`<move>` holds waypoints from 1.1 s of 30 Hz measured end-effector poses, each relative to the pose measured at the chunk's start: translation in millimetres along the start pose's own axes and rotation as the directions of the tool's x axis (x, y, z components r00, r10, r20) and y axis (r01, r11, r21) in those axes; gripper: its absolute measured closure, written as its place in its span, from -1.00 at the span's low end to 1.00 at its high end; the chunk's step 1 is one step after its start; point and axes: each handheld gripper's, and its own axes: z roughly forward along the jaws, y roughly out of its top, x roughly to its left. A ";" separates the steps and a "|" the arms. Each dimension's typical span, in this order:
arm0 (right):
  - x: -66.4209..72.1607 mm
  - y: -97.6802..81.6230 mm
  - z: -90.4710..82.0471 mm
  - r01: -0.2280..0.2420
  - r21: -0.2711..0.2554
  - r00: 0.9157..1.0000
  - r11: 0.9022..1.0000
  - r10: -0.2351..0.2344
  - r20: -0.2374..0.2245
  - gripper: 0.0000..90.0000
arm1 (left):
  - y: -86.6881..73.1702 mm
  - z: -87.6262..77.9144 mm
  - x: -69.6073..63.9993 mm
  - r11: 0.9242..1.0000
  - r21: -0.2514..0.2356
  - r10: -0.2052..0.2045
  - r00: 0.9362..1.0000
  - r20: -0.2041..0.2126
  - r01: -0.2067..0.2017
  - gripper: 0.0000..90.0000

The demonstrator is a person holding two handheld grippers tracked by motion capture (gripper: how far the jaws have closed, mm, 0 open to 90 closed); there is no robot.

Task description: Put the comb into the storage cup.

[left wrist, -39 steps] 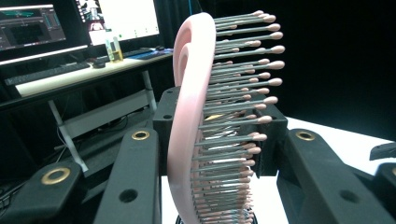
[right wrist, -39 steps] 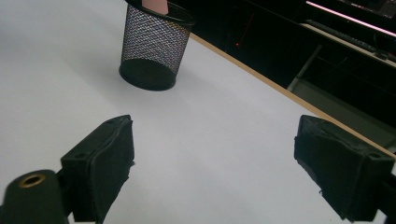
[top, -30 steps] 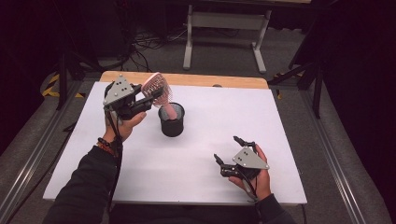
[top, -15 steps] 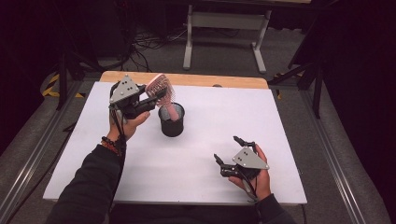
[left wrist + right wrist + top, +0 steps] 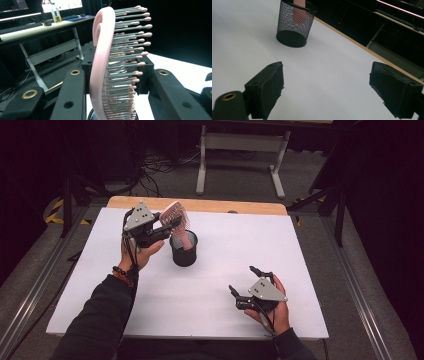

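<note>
- A pink hairbrush (image 5: 176,216) is standing upright with its handle end down inside a black mesh cup (image 5: 183,251), its bristled head sticking out above the rim.
- In the left tool's own view the hairbrush (image 5: 105,67) is sitting between the two black jaws, its pink back facing one jaw and its grey, pink-tipped bristles pointing towards the other.
- The left tool (image 5: 162,226) is clamping the head of the hairbrush from the side, just above the cup; the person's left hand (image 5: 142,251) is gripping it from below, with a dark sleeve and a beaded wristband behind.
- The cup is sitting on the white surface (image 5: 210,305), in its far left part and near the wooden strip along the far edge; in the right tool's view the cup (image 5: 295,25) is showing the pink handle through its mesh.
- The right tool (image 5: 246,282) is resting low over the near right part of the surface, well apart from the cup, with its jaws standing wide apart and nothing between them.
- The right hand (image 5: 272,305) is holding that tool, whose jaws are pointing towards the cup.
- Beyond the surface, a pale metal frame (image 5: 240,150) is standing on the grey floor among cables.
</note>
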 end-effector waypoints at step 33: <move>1.6 -0.2 0.5 0.014 0.015 1.000 1.000 -0.014 0.004 -0.72 | -27.0 12.3 -3.5 0.998 0.048 -0.031 0.999 0.010 0.031 0.39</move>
